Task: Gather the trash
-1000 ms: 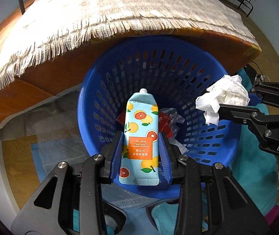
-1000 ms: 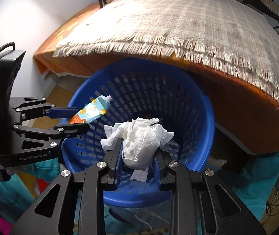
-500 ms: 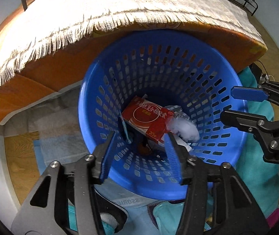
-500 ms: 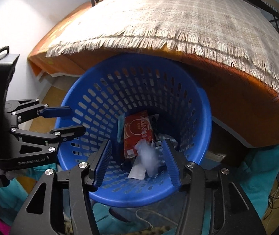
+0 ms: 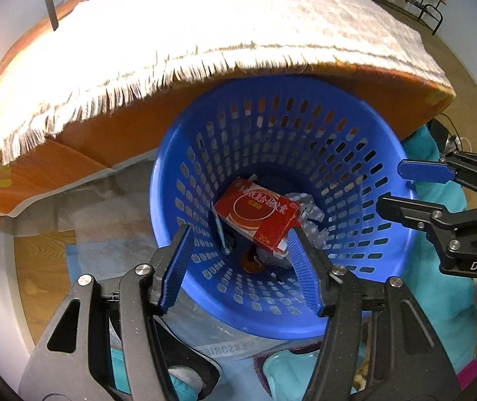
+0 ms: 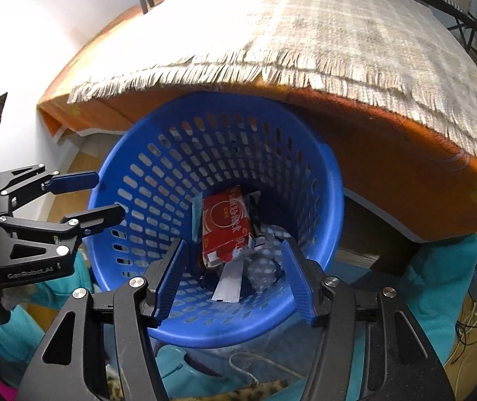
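Above the blue basket [image 5: 185, 153], we hold both claws, left [image 5: 240, 267] and right [image 6: 233, 279]. Both are opening, empty. Inside lies a red box [image 5: 258, 212].

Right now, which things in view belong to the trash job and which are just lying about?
Job:
blue basket
red box
crumpled tissue
left gripper, jaws opening, nothing between
right gripper, the same

Lying about:
fringed cloth
teal fabric

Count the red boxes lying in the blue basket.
1. The red box lies tilted at the bottom of the blue basket, on top of crumpled trash; others may be hidden beneath it.
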